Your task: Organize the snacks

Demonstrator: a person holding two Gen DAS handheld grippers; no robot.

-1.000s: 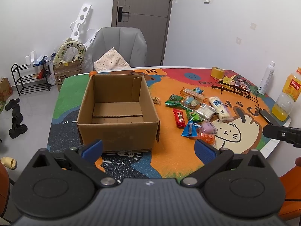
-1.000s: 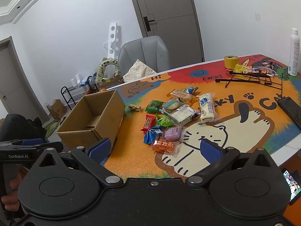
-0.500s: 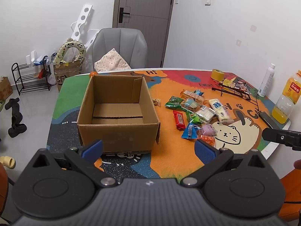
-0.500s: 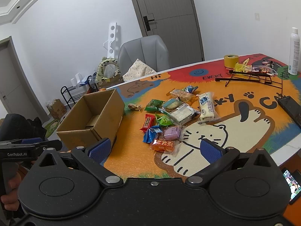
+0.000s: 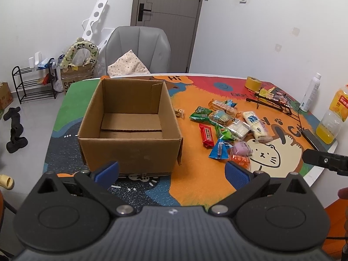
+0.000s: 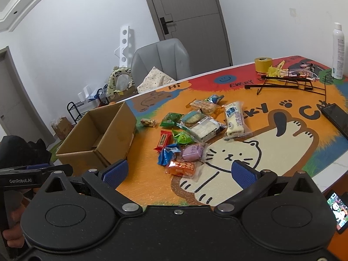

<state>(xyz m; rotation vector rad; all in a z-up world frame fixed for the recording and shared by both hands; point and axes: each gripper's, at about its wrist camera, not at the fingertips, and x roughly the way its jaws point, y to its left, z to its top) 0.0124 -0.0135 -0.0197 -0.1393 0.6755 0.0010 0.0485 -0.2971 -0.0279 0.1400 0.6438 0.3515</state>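
Note:
An open, empty cardboard box (image 5: 130,128) (image 6: 97,134) stands on the left of the colourful table mat. Right of it lies a cluster of several snack packets, among them a red bar (image 5: 207,135) (image 6: 163,141), a blue packet (image 5: 219,150) (image 6: 167,153), a purple packet (image 5: 241,148) (image 6: 192,151), an orange packet (image 6: 181,167) and a long white bread packet (image 5: 256,126) (image 6: 236,119). My left gripper (image 5: 171,171) is open and empty, above the table's near edge in front of the box. My right gripper (image 6: 179,171) is open and empty, just in front of the orange packet.
A yellow tape roll (image 6: 263,64), a black wire rack (image 6: 287,80), a white spray bottle (image 6: 338,52) and a phone (image 6: 336,117) sit at the table's right. A juice bottle (image 5: 332,117) stands at the right edge. A grey chair (image 5: 139,50) is behind the table.
Both grippers have shifted only slightly; the left view has drawn back a little from the box. Nothing on the table has moved.

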